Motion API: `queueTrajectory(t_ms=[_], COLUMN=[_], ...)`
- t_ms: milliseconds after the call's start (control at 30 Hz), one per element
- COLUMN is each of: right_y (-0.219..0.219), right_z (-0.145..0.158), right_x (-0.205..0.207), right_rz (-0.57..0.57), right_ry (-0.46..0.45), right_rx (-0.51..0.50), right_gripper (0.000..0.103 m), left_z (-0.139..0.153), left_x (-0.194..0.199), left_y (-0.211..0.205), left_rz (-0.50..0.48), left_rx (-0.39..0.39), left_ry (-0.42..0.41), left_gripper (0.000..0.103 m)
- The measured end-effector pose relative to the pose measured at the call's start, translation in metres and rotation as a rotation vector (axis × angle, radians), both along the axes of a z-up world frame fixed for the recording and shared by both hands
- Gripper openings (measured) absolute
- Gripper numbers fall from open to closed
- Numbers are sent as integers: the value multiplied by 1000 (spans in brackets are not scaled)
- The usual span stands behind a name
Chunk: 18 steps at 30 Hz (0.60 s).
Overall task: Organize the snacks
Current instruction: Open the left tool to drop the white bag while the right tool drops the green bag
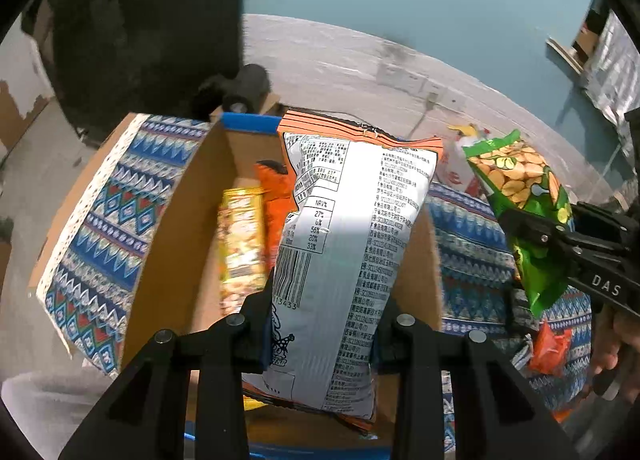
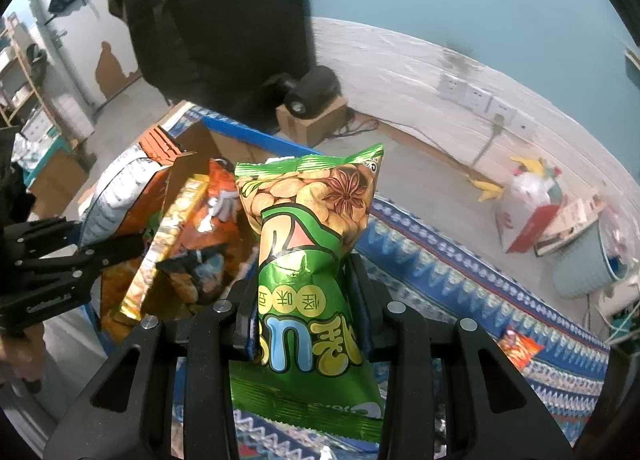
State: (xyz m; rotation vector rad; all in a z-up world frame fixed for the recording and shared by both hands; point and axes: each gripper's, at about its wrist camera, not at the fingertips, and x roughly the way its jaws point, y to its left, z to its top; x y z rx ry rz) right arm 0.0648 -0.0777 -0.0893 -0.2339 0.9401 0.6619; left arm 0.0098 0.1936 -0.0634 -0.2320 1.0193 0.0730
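My left gripper (image 1: 320,324) is shut on a large orange-and-white snack bag (image 1: 352,228), held upright over an open cardboard box (image 1: 188,212). Inside the box stand a yellow packet (image 1: 240,240) and an orange bag (image 1: 276,196). My right gripper (image 2: 306,324) is shut on a green bean snack bag (image 2: 308,260), held above the patterned cloth to the right of the box. The right gripper and green bag (image 1: 520,188) also show in the left wrist view. The left gripper (image 2: 92,256) shows at the left of the right wrist view.
A blue patterned cloth (image 2: 460,272) covers the surface. A small red-orange packet (image 2: 520,348) lies on it at right. A white and red bag (image 2: 528,204) and a pale blue bin (image 2: 588,260) stand on the floor beyond. A dark cylinder (image 2: 312,92) sits on a small carton behind the box.
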Motion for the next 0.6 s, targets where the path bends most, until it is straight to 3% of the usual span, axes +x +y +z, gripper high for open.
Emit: queueTrajectory(t_ms=[333,600], right_y=[46,73], right_z=[-1,-7], right_x=[-2,-5], right_rz=[66,103], right_ry=[11,37], right_rx=[2,1], right_gripper=[35,35], left_z=[-16,-30], left_x=[-10,-12], left_y=[44,57], left_rz=[84,103], left_rx=[8,12], left_ry=[28,80], left_gripper=[35,36])
